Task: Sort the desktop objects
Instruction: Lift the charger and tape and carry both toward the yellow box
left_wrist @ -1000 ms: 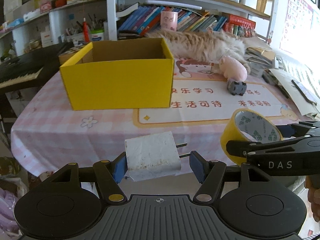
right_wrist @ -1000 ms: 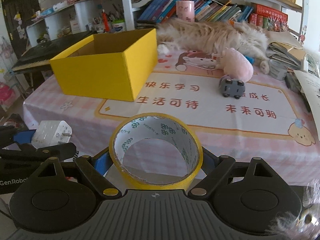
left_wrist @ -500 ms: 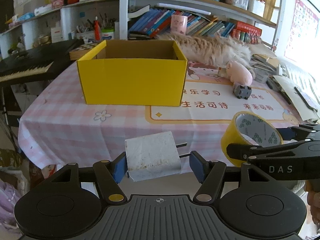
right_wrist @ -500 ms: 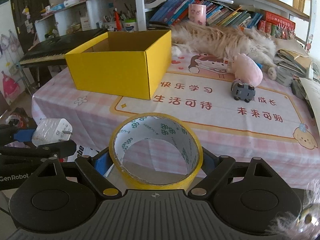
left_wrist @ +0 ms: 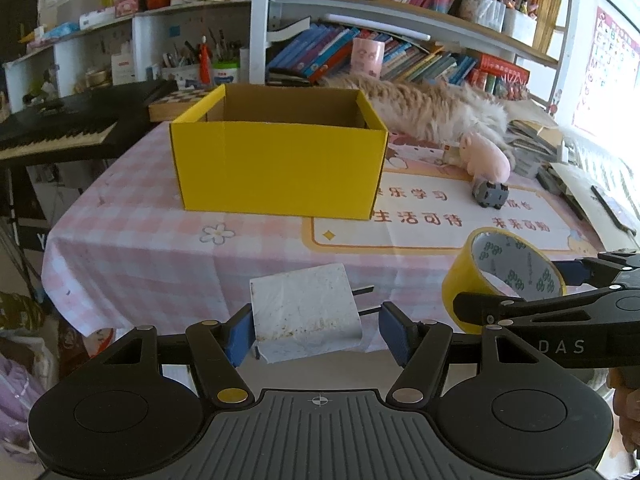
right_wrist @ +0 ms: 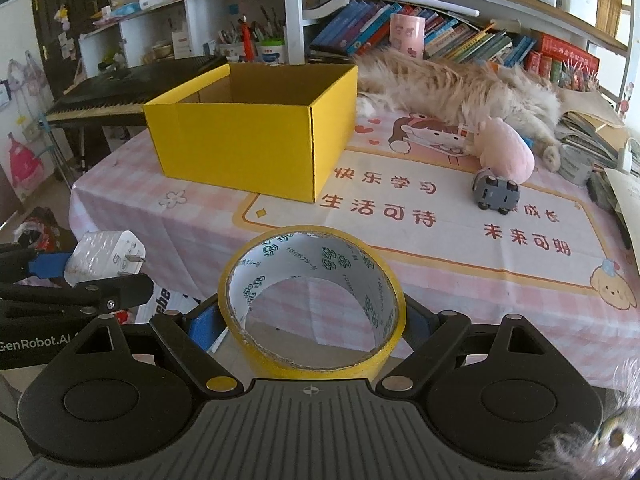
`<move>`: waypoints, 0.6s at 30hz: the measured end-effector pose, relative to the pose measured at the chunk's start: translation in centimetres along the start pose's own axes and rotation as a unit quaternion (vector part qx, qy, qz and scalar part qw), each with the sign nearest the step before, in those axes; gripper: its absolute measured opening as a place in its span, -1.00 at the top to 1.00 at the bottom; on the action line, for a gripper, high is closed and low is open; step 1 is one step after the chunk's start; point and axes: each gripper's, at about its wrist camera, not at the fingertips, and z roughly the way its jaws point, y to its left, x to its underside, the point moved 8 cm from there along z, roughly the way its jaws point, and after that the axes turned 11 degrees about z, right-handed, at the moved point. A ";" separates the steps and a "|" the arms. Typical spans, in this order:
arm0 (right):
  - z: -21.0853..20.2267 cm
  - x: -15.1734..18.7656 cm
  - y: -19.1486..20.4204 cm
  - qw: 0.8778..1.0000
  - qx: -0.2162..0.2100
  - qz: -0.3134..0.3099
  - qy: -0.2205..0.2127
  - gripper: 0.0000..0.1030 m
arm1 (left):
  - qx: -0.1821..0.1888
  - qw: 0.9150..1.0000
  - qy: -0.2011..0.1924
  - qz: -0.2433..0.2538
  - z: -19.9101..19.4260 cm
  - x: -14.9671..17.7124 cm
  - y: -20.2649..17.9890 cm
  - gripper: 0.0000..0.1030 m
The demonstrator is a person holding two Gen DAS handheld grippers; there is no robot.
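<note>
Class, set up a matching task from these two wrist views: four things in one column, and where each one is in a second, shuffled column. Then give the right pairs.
Things
1. white plug adapter
2. yellow tape roll
3. yellow box
4. grey toy car

Places
A. standing open on the pink checked tablecloth
B. between the pads of the right gripper
C. on the printed mat, beside the pink plush toy
D. in the left gripper

Pairs: 1-D, 2-B, 3-A, 4-C
</note>
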 end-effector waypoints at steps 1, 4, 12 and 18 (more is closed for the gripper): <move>0.0 -0.1 0.1 1.000 0.000 -0.001 -0.001 -0.68 | -0.001 1.000 -0.001 -0.001 -0.1 0.0 0.1 -0.27; 0.0 -0.2 0.5 1.000 -0.003 -0.006 -0.001 -0.68 | -0.007 1.000 -0.005 -0.006 -0.4 0.0 0.7 -0.28; 0.4 -0.4 2.5 0.999 -0.023 -0.030 0.001 -0.68 | -0.031 0.999 -0.005 -0.028 -0.8 0.3 2.6 -0.27; 1.0 -0.6 3.7 0.998 -0.039 -0.043 0.011 -0.68 | -0.045 0.998 -0.004 -0.042 -1.0 0.5 3.6 -0.27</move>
